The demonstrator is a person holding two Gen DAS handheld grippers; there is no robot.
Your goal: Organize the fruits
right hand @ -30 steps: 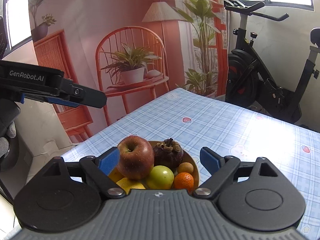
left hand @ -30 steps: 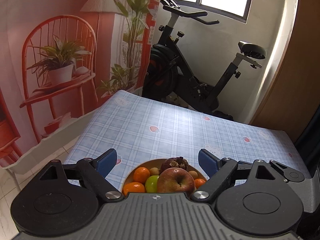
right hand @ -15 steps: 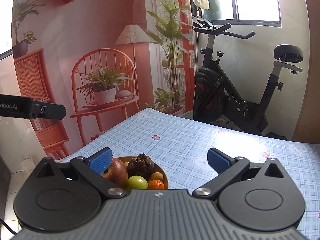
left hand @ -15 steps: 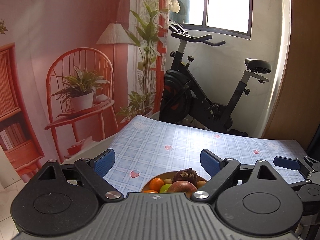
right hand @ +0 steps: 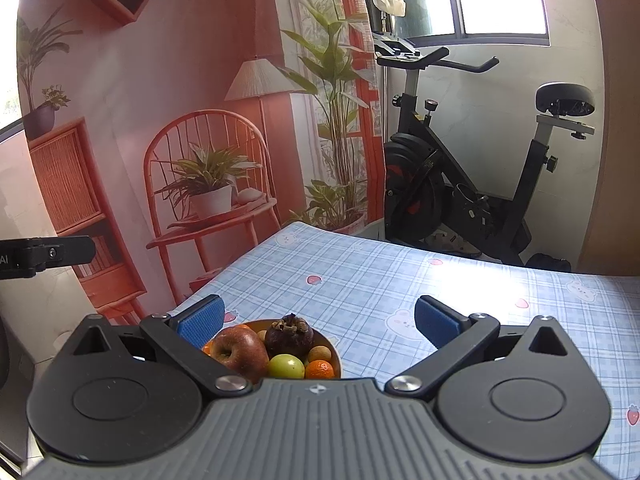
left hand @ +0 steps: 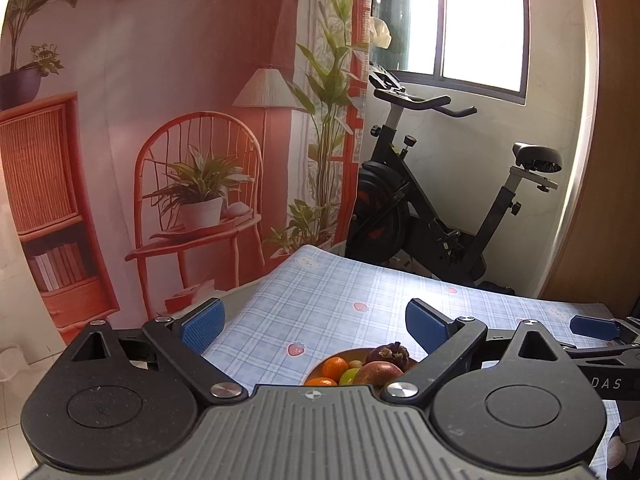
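Right wrist view puts the bowl [right hand: 334, 354] low between the fingers, tucked toward the left pad, and all the fruit I can see is already sitting in it: a red apple [right hand: 238, 350] closest to the left finger, a dark mangosteen [right hand: 289, 336] behind it, a green fruit [right hand: 286, 366] and a small orange [right hand: 319, 370] in front. The right gripper [right hand: 318, 322] is spread wide and holds nothing. Same story for the left gripper [left hand: 314, 326]: pads well apart, nothing between them, with the bowl peeking out just under its right finger.

Honestly this fits either fruit piled up waiting to be sorted out, or a sort that ended with everything in the bowl. Can't call it from here, and I see no loose fruit on the cloth.

If anything does get picked, I'd guess the apple and mangosteen sit on top and are the easy grabs. The little ones are wedged low, so coming straight down with the pads either side of one fruit seems safer than scooping, or the pile probably rolls.

Room-wise, beyond the fingertips the checked tablecloth [right hand: 380, 280] is bare, plenty of space ahead and to the right. The near-left table edge is close to the bowl, just past the left finger, so I wouldn't nudge it that way. Further out there's an exercise bike [right hand: 472, 184] and a printed backdrop [right hand: 160, 80], well clear.
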